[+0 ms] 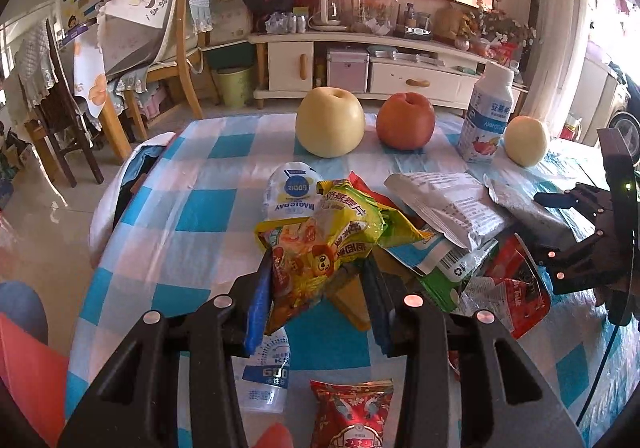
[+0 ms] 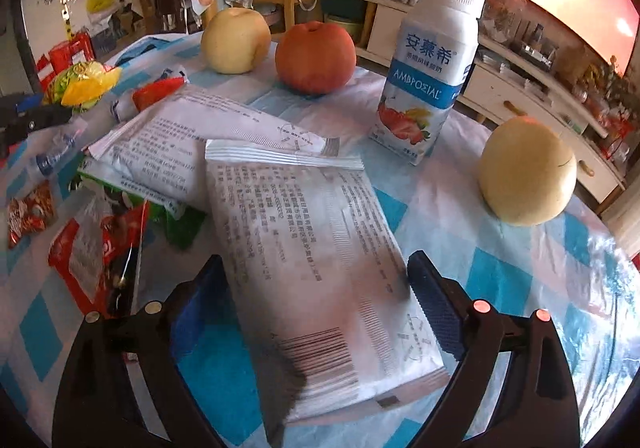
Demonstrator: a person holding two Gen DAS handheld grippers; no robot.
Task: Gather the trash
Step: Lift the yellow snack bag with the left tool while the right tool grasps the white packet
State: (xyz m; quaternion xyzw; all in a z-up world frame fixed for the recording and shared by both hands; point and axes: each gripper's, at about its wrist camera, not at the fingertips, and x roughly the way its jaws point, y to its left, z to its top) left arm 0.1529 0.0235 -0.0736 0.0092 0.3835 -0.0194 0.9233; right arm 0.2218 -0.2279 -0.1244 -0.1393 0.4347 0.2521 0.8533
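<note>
From the left wrist, the left gripper (image 1: 316, 288) is narrowed onto a yellow snack wrapper (image 1: 320, 244), its blue pads pinching the crumpled lower end so the bag stands lifted clear of the checked tablecloth (image 1: 192, 184). Behind the wrapper sits a white cup lid (image 1: 292, 190); beyond it stand a yellow pear (image 1: 330, 122) and a red apple (image 1: 405, 120), food rather than litter, so they probably stay. To the wrapper's right lies the heap of remaining trash: a silver-white pouch (image 1: 444, 204), a green packet (image 1: 444, 272) and a red torn wrapper (image 1: 516, 288). The right gripper (image 1: 576, 232) shows dark beyond that heap.

From the right wrist, the right gripper (image 2: 316, 296) stands wide, its fingers either side of a printed white pouch (image 2: 320, 256) without pressing it, likely lined up to close across the width. A second white pouch (image 2: 180, 136) lies partly under this pouch's far end. Beyond it stand the yogurt bottle (image 2: 428, 68) and a second pear (image 2: 528, 172), well apart.
</note>
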